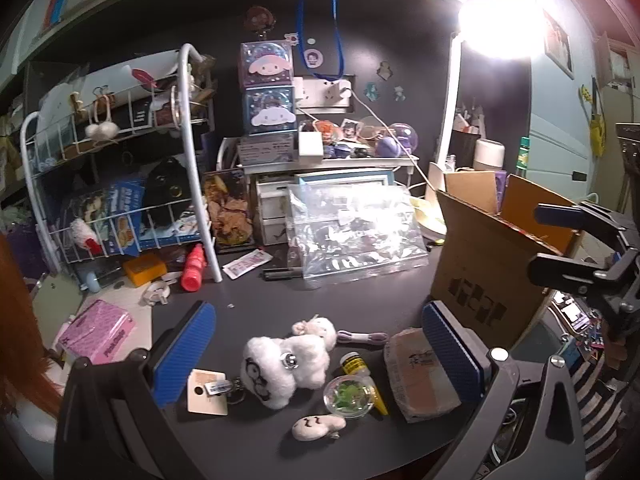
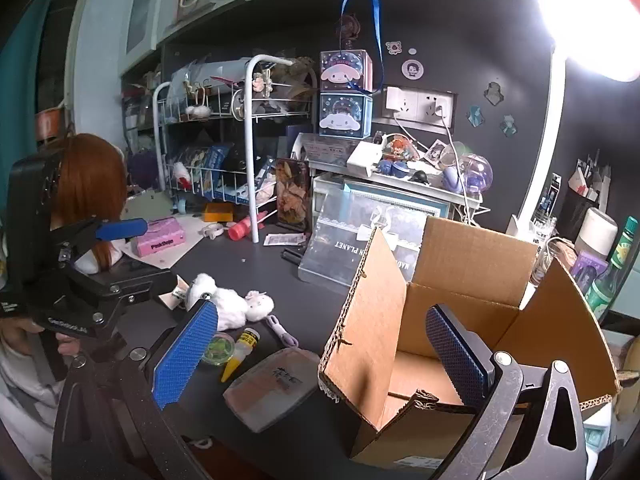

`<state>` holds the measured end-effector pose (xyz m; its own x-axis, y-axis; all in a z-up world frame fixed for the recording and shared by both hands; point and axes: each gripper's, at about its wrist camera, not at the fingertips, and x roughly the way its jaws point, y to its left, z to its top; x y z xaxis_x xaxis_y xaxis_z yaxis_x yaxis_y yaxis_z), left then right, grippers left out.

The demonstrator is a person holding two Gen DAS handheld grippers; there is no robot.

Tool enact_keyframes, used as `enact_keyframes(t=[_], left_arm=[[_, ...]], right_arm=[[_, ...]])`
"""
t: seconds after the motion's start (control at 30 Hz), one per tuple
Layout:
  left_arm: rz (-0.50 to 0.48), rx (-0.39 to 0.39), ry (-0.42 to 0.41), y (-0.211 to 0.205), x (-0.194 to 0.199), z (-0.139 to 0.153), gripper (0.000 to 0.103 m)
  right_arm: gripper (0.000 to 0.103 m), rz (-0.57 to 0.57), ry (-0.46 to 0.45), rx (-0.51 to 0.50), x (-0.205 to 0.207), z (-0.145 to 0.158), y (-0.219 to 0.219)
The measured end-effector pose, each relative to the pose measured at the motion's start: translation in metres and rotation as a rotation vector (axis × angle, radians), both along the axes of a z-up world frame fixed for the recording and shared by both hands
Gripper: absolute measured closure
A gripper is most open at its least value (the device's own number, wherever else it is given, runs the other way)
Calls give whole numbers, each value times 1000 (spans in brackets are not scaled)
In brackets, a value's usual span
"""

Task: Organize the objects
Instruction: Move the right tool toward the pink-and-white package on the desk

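A white plush keychain (image 1: pixel 284 364) with a paper tag (image 1: pixel 206 392) lies on the dark desk between the fingers of my open left gripper (image 1: pixel 320 354). Around it lie a small white plush (image 1: pixel 316 427), a clear round case with green inside (image 1: pixel 347 395), a yellow-capped tube (image 1: pixel 360 372), a purple cord (image 1: pixel 360 337) and a brown wrapped packet (image 1: pixel 420 376). An open cardboard box (image 2: pixel 460 320) stands at the right. My open, empty right gripper (image 2: pixel 324 348) hovers over the box's left flap. The plush (image 2: pixel 228 304) and packet (image 2: pixel 276 384) show in the right wrist view.
A white wire rack (image 1: pixel 120 184) full of items stands at the back left. A clear plastic case (image 1: pixel 352 232), a red bottle (image 1: pixel 194 268) and a pink packet (image 1: pixel 100 332) lie on the desk. A bright lamp (image 1: pixel 500 20) and bottles (image 2: pixel 612 272) stand at the right.
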<state>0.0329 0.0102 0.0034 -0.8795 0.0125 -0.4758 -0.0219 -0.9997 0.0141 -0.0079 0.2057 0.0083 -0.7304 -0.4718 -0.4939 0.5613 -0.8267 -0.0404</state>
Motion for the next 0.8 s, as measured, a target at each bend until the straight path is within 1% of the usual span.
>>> enact_keyframes(t=[0.23,0.4,0.47,0.67,0.8], left_arm=[[2,11,-2,-4,1,-1,0],[-6,-21,4,0,2,-1,0],[-20,-23,12,1,4,0,0],[-63,11,19,-1,7,1,0],[-62,38,22,-7,9,0,0]], right_arm=[[0,-11,8,-20,4,1,3],[0,-6,9,-23,6,2,4],[0,-3,11,-24,9,2,3],[0,9,21,-26,22,6,-1],[0,38,36,-32,34,9,-7]])
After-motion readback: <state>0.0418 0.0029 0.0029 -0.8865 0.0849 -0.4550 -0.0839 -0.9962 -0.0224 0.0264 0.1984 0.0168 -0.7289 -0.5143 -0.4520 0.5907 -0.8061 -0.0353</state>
